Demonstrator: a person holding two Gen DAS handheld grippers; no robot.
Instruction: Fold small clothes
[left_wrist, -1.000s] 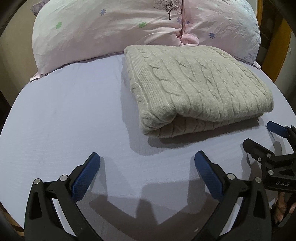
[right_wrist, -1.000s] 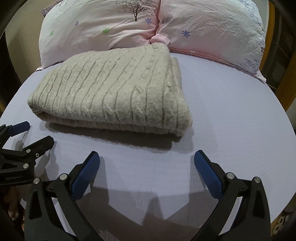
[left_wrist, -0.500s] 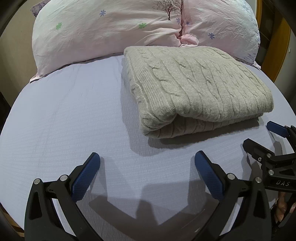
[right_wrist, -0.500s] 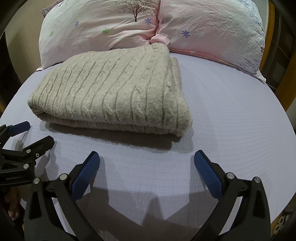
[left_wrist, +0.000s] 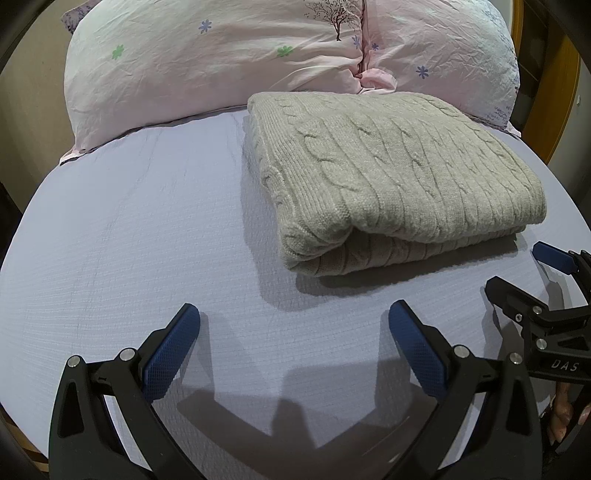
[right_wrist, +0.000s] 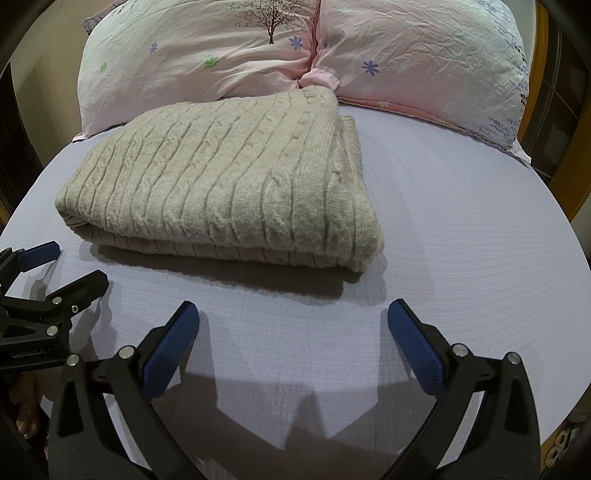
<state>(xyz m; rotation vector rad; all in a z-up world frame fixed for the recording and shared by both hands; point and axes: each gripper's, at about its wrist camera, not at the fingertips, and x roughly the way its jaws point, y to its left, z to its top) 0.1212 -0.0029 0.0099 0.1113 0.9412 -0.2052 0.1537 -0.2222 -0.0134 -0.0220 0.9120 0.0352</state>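
A beige cable-knit sweater (left_wrist: 391, 177) lies folded into a thick rectangle on the lilac bed sheet (left_wrist: 129, 240), its far edge touching the pillows. It also shows in the right wrist view (right_wrist: 229, 184). My left gripper (left_wrist: 293, 321) is open and empty, held over the sheet a short way in front of the sweater's near left corner. My right gripper (right_wrist: 293, 321) is open and empty, in front of the sweater's near right corner. Each gripper shows at the edge of the other's view: the right gripper (left_wrist: 517, 273) and the left gripper (right_wrist: 70, 266), both with jaws apart.
Two pink floral pillows (left_wrist: 229, 62) (right_wrist: 424, 62) lie across the head of the bed behind the sweater. A wooden bed frame (left_wrist: 550, 92) rises at the right. The sheet's near edge runs just below the grippers.
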